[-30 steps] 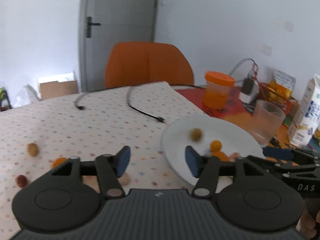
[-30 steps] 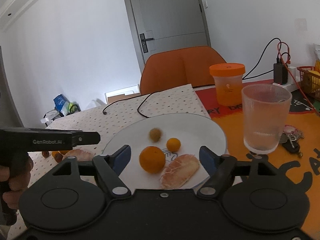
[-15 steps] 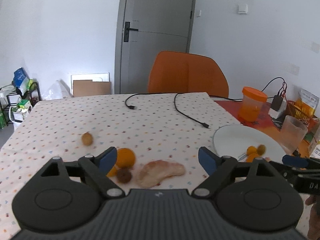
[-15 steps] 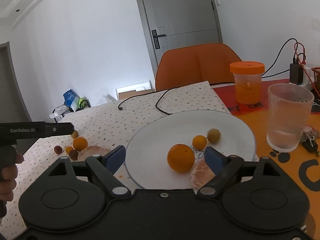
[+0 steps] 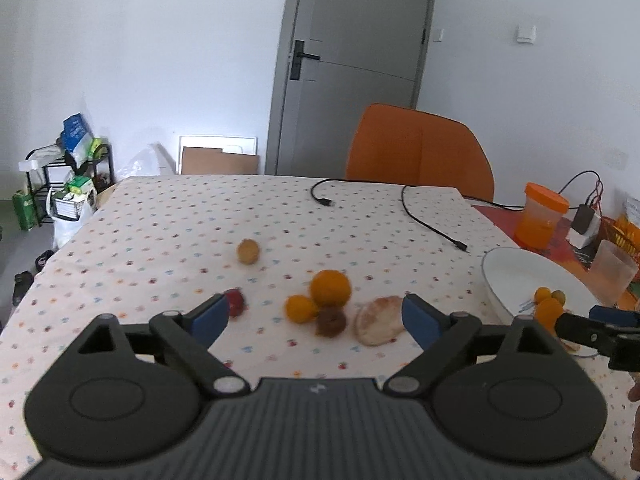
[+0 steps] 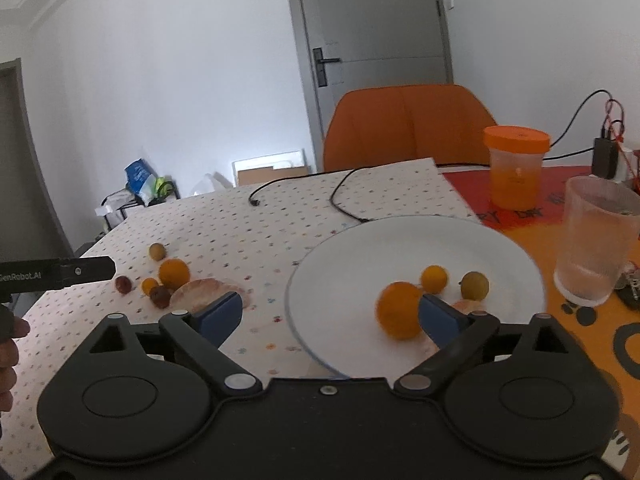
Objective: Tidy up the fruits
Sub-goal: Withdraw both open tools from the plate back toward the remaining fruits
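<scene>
Nearest, left gripper (image 5: 316, 316): jaws wide apart, empty, above loose fruit (image 5: 330, 288) on the dotted surface (image 5: 168, 240); side reads "GenRobot.AI".
Right gripper (image 6: 330, 314): jaws spread, empty, over the plate (image 6: 360, 248) rim.
Plate: orange (image 6: 399, 310), two small fruits; a peeled piece partly hidden.
Farther: cup (image 6: 596, 240), orange-lidded jar (image 6: 515, 168); mat lettering cut off.

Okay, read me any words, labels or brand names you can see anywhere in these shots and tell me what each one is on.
"GenRobot.AI": white lettering on the side of the left gripper, in the right wrist view.
Dark letters on the orange-red mat beside the white plate: cut off and blurred, unreadable.
Packages on the shelf by the wall: too small to read.
</scene>
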`<state>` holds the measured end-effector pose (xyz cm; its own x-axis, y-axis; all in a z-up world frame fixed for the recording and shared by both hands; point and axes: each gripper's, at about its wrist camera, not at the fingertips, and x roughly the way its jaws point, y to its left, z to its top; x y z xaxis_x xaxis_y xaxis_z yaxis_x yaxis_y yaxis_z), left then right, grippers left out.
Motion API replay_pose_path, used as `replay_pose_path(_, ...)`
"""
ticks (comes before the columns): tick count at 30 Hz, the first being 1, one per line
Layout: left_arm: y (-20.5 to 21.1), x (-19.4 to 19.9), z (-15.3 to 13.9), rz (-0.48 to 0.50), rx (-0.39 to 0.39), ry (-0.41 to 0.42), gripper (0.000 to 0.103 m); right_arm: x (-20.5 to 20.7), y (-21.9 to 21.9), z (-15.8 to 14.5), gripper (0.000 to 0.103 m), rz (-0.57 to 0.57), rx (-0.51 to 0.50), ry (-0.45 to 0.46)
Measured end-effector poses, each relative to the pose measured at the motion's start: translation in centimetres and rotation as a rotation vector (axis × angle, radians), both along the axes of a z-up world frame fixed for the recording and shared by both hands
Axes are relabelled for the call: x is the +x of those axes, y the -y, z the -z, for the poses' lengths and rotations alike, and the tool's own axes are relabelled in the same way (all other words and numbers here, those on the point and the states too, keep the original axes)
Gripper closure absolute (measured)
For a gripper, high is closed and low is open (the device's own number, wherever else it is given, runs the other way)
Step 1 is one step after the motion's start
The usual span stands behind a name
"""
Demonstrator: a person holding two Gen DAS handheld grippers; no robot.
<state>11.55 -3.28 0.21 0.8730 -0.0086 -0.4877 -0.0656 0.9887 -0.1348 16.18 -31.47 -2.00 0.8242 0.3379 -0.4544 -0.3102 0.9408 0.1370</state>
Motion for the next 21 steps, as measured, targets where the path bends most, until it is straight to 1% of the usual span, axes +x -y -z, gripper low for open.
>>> replay_pose_path(3,-1.0,-0.6,0.0,-0.008,-0.020,0.000,0.005,0.0,-0.8,-0.2,0.004,-0.016,0.002,-0.011)
replay_pose_path(6,-1.8,-1.1,0.0,-0.009,-0.020,0.001,0.003,-0.2,-1.4,-0.3,0.000,-0.026,0.016,-0.016)
replay_pose_path(11,-2.8,-1.8,0.2,-0.013,-0.027,-0.002,0.002,-0.5,-2.6,-0.5,0.000,-0.043,0.029,-0.021)
replay_pose_path(21,-4.9,-2.6,0.9,-0.010,-0.055,-0.012,0.002,-0.9,-5.5,-0.7,0.000,-0.100,-0.013,-0.021)
